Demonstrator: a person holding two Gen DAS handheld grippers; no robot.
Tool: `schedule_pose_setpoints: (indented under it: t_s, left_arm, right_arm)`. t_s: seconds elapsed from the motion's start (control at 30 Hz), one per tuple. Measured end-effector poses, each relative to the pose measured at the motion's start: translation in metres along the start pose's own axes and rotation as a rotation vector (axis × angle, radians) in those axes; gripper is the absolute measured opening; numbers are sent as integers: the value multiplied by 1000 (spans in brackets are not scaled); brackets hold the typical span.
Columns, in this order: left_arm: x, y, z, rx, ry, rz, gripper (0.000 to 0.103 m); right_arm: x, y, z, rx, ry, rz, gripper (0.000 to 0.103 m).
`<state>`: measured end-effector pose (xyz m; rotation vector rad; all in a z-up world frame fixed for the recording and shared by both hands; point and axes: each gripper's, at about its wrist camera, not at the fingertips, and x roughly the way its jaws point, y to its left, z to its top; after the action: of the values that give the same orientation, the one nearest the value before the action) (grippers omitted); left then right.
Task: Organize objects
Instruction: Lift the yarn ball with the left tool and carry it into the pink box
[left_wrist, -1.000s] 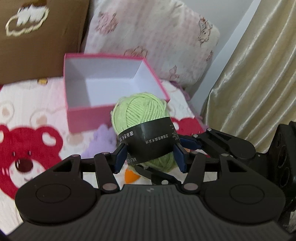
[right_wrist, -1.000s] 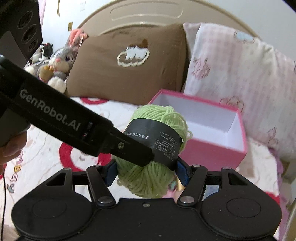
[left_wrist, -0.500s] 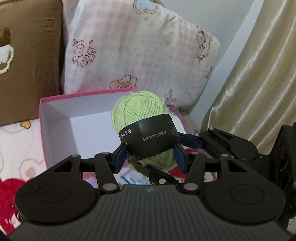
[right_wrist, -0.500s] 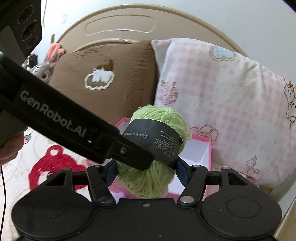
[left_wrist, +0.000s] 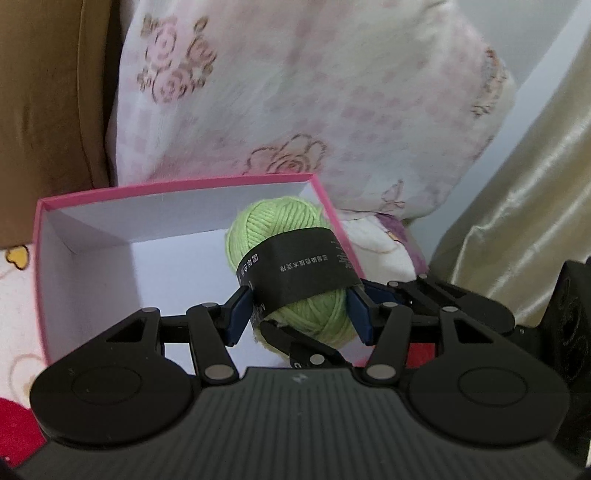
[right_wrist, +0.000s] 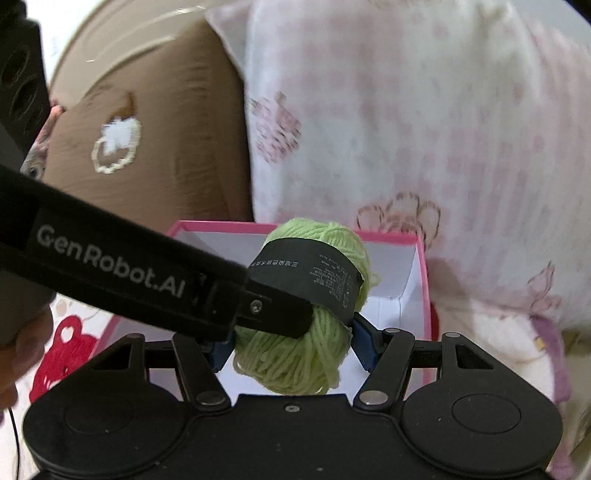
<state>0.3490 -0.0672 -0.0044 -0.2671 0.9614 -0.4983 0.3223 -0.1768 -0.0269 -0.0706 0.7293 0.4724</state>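
Note:
A light green yarn ball (left_wrist: 284, 232) with a black paper band is held by both grippers at once. My left gripper (left_wrist: 297, 312) is shut on it from one side, my right gripper (right_wrist: 291, 349) from the other. The ball (right_wrist: 295, 362) hangs over the open pink box (left_wrist: 40, 258) with a white inside, near its right wall. In the right wrist view the left gripper's black body (right_wrist: 110, 266) crosses in from the left and the pink box (right_wrist: 421, 266) lies behind the ball.
The box sits on a bed sheet with red bear prints (right_wrist: 70, 339). A brown pillow (right_wrist: 155, 122) and a pink-and-white checked pillow (left_wrist: 295, 92) stand right behind the box. A beige curtain (left_wrist: 535, 166) hangs at the right.
Both grippers have carried the yarn ball forward together, from in front of the box to above its inside. The pillows now loom closer. Both stay shut.

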Motion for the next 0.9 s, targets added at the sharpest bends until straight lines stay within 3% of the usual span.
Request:
schedule_pose_setpoints:
  t_s: [0.2, 0.5, 0.9]
  left_arm:
    - [36, 21, 9, -30, 23, -8, 54]
    - [72, 50, 12, -87, 58, -28, 52]
    - [88, 63, 3, -114, 93, -81, 47]
  right_arm:
    - [37, -6, 1, -4, 39, -46, 68]
    - [73, -6, 8, -63, 179, -86, 69]
    - [63, -7, -11, -178, 206, -43, 75]
